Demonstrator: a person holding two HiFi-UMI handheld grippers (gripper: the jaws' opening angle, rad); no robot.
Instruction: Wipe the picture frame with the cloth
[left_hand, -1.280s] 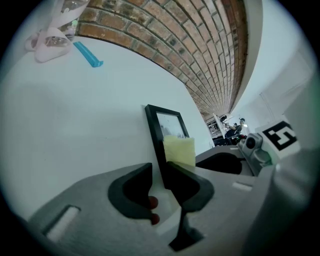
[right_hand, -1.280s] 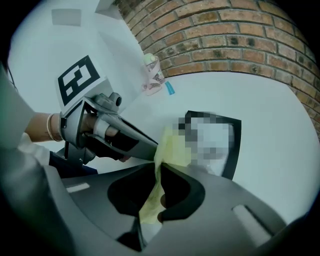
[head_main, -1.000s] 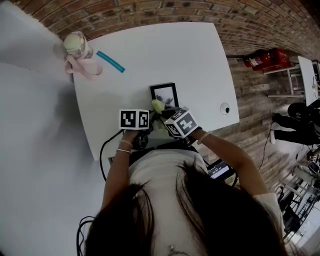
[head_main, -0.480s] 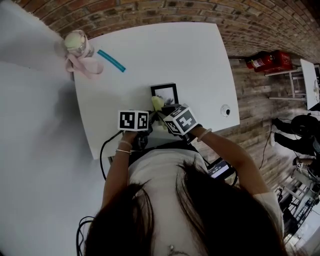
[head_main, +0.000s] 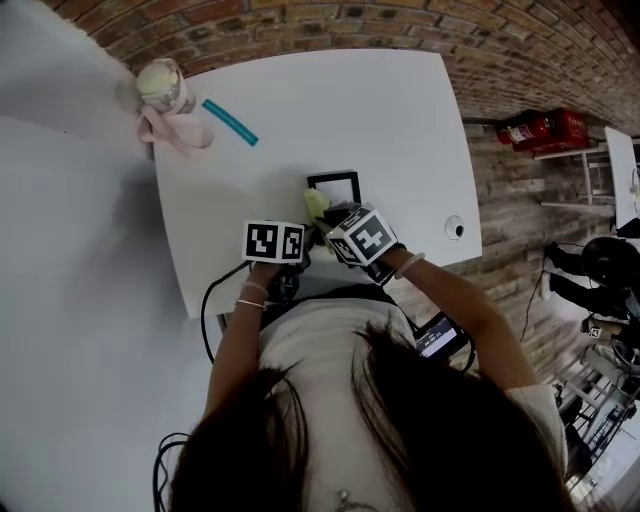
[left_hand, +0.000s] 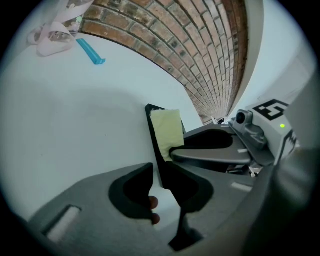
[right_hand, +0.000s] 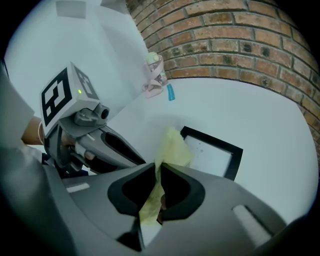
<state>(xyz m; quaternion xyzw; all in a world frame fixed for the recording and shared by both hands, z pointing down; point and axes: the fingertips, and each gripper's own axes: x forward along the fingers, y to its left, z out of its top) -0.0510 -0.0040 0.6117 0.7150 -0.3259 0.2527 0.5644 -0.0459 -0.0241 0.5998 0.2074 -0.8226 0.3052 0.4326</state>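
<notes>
A small black picture frame (head_main: 335, 186) lies on the white table (head_main: 330, 100) near its front edge. My left gripper (left_hand: 159, 172) is shut on the frame's thin near edge (left_hand: 152, 125), which runs straight in between the jaws. My right gripper (right_hand: 156, 172) is shut on a pale yellow cloth (right_hand: 173, 146). The cloth's free end drapes over the frame's left side (right_hand: 212, 156) and shows in the left gripper view as a yellow patch (left_hand: 167, 131). In the head view the cloth (head_main: 316, 204) peeks out between the two marker cubes.
A jar with a pink ribbon (head_main: 166, 98) and a teal strip (head_main: 230, 122) sit at the table's far left corner. A round cable port (head_main: 455, 228) is at the table's right edge. A black cable (head_main: 213, 300) hangs off the front edge. A red object (head_main: 545, 128) lies on the brick floor.
My right gripper has shifted slightly left over the frame with the cloth. The left gripper has stayed where it was, on the frame.
</notes>
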